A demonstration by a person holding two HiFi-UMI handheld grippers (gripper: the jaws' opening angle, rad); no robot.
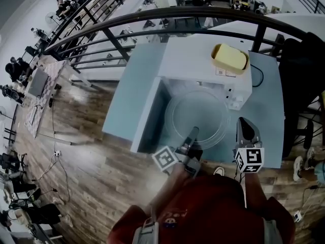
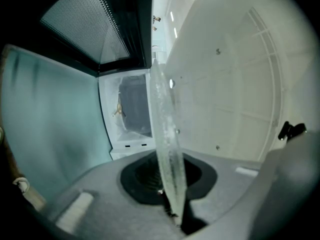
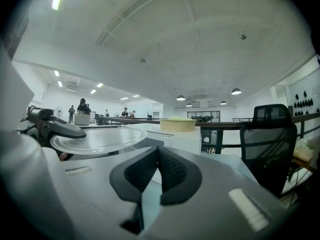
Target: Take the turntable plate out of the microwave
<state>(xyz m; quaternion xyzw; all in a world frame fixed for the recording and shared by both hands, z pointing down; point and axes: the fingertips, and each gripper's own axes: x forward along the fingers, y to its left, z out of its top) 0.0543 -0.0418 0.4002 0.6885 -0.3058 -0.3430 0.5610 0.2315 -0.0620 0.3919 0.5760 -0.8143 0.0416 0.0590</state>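
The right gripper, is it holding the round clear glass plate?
No, the right gripper has its jaws shut on nothing; the left gripper pinches the round clear glass plate by its rim.

A dark red top (image 1: 203,207) with grey shoulder straps (image 1: 147,232); grey claws (image 3: 156,153) with black ribbed pads (image 3: 175,171) carry black-and-white marker cubes (image 1: 166,158).

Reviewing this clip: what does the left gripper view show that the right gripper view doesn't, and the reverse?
Only the left gripper view: the open microwave cavity and its mesh door, with the turntable plate edge-on, its rim clamped in the left gripper. Only the right gripper view: the right gripper, shut and empty, a yellow container and a black chair. Both: the glass plate.
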